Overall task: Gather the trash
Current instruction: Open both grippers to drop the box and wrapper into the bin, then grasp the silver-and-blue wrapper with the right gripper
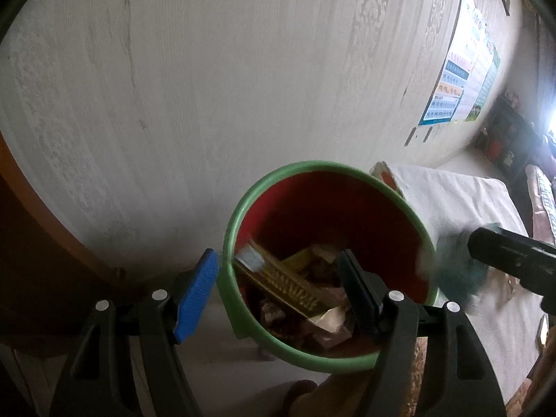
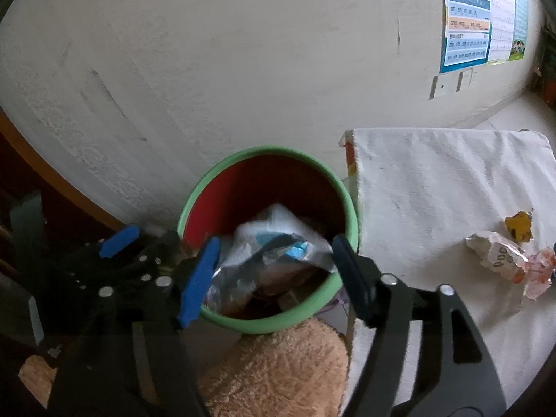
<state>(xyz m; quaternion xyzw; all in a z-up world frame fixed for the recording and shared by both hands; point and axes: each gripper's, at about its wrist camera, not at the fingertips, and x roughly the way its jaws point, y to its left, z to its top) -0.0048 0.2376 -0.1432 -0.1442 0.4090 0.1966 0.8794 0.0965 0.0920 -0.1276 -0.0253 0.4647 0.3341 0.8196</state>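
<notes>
A red bin with a green rim (image 1: 243, 222) (image 2: 194, 201) stands against the wall and holds several wrappers, among them a gold one (image 1: 288, 285). My left gripper (image 1: 278, 292) is open, its jaws straddling the bin's near rim, with nothing held. My right gripper (image 2: 274, 271) is open over the bin; a blurred silver and blue wrapper (image 2: 274, 243) lies between its jaws, above the bin's mouth. The right gripper also shows blurred in the left wrist view (image 1: 500, 260). A white and red wrapper (image 2: 504, 260) and a yellow scrap (image 2: 519, 226) lie on the white cloth.
A table under a white cloth (image 2: 434, 180) stands right of the bin. A tan fuzzy cushion (image 2: 278, 368) lies below the bin. A poster (image 2: 479, 14) hangs on the pale wall. Dark wooden furniture (image 1: 34, 243) stands at the left.
</notes>
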